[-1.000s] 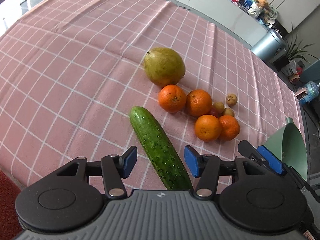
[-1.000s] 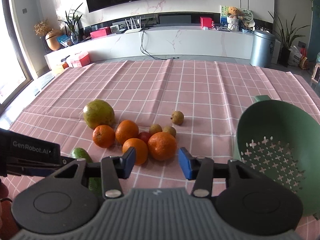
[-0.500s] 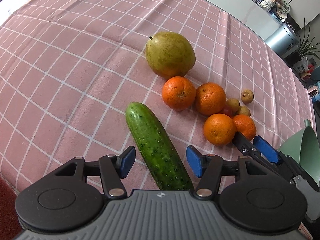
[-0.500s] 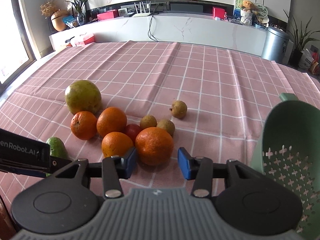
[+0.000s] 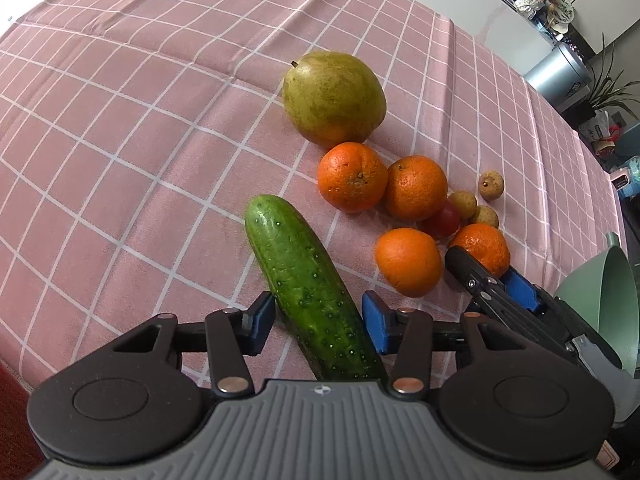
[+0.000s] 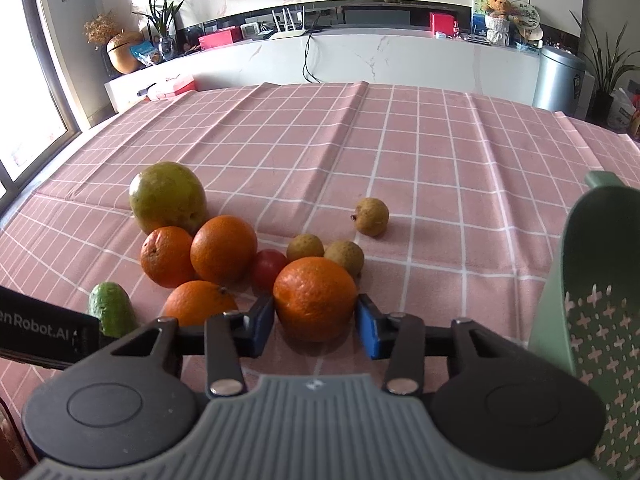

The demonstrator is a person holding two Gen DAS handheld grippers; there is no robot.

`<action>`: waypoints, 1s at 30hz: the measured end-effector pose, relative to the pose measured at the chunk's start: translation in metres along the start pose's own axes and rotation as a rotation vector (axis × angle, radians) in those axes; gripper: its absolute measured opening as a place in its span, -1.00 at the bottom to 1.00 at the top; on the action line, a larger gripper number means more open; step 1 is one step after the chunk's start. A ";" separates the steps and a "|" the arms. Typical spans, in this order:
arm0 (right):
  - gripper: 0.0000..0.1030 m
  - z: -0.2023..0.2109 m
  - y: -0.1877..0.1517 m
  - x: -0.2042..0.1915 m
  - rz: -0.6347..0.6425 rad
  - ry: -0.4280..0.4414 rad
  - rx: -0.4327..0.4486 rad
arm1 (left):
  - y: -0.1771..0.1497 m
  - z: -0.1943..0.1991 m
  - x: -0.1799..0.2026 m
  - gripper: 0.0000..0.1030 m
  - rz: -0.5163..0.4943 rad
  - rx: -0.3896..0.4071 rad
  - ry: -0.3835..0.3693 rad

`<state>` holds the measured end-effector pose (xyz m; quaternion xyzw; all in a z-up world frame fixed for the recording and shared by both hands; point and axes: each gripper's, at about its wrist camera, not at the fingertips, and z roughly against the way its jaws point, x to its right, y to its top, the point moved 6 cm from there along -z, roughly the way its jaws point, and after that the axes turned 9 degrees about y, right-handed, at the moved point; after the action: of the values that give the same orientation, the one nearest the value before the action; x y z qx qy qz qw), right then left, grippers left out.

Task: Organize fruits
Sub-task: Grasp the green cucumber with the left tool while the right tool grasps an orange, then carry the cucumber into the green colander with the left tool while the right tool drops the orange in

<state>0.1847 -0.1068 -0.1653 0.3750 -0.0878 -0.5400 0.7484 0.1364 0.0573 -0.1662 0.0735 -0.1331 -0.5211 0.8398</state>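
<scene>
A cucumber (image 5: 308, 284) lies on the pink checked cloth. My left gripper (image 5: 318, 322) is open with a blue pad on either side of the cucumber's near half. My right gripper (image 6: 316, 322) is open around the nearest orange (image 6: 315, 298), pads close to its sides. Beyond it lie other oranges (image 6: 223, 249), a red tomato (image 6: 268, 268), small brown fruits (image 6: 372, 216) and a large green pear (image 6: 168, 197). The right gripper also shows in the left wrist view (image 5: 490, 276), at the rightmost orange (image 5: 482, 246).
A green perforated colander (image 6: 592, 300) stands at the right of the table, also seen in the left wrist view (image 5: 600, 292). A white counter and a metal bin (image 6: 558, 76) stand beyond the table's far edge.
Both grippers have moved forward and lower. The left pads now straddle the cucumber closely; the right pads have come around the nearest orange.
</scene>
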 end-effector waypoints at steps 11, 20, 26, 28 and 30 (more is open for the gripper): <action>-0.23 0.037 -0.012 -0.005 0.013 -0.017 0.021 | -0.010 0.029 0.004 -0.12 -0.039 0.081 -0.056; -0.23 0.084 -0.009 -0.011 0.016 -0.022 0.103 | -0.026 0.069 0.032 -0.20 -0.137 0.202 -0.126; -0.24 0.122 -0.009 -0.008 0.010 -0.043 0.145 | -0.029 0.110 0.058 -0.21 -0.210 0.301 -0.180; -0.24 0.137 -0.006 -0.003 0.009 -0.060 0.166 | -0.028 0.124 0.072 -0.21 -0.237 0.329 -0.215; -0.24 0.152 -0.001 0.006 0.009 -0.092 0.178 | -0.027 0.135 0.090 -0.21 -0.270 0.355 -0.250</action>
<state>0.1047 -0.1832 -0.0605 0.4145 -0.1716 -0.5433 0.7097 0.1104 -0.0334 -0.0313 0.1720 -0.3142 -0.6019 0.7137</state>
